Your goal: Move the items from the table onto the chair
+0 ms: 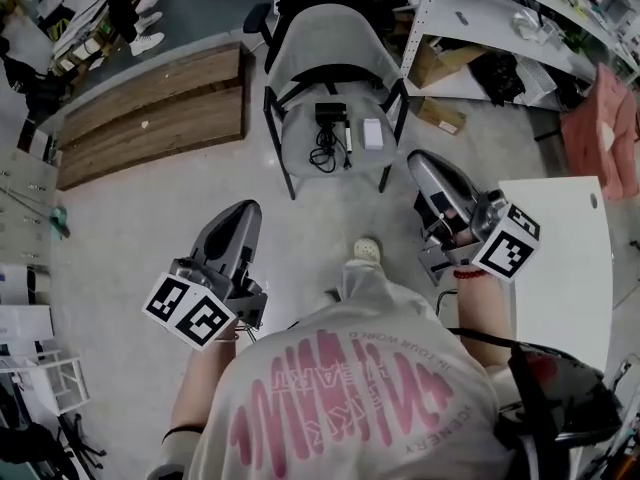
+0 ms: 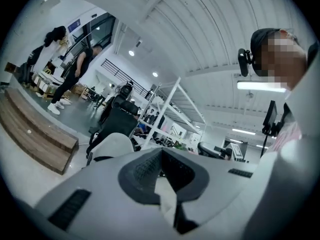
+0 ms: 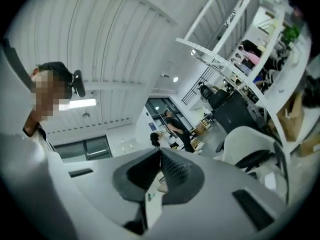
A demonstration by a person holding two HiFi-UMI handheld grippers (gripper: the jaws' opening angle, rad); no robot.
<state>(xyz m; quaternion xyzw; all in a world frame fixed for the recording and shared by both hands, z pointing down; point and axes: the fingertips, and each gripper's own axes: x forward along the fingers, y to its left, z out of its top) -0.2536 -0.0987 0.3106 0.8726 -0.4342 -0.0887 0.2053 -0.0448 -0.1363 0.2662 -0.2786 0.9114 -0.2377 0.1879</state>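
The grey chair (image 1: 330, 38) stands ahead of me on the floor. On its seat lie a black power adapter with its coiled cable (image 1: 328, 120) and a small white box (image 1: 373, 133). My left gripper (image 1: 236, 220) is held up at the lower left, pointing toward the chair, its jaws together and empty. My right gripper (image 1: 424, 164) is raised beside the chair's right front leg, jaws also together with nothing in them. In the left gripper view the gripper (image 2: 161, 153) points level at the chair (image 2: 112, 144). The right gripper (image 3: 161, 154) sees the chair (image 3: 250, 139) to its right.
A white table (image 1: 560, 268) stands at my right, its visible top bare. A long wooden platform (image 1: 150, 108) lies on the floor at the left. White shelving (image 1: 480, 18) with cardboard boxes (image 1: 440, 63) stands behind the chair. People (image 2: 55, 69) stand far off.
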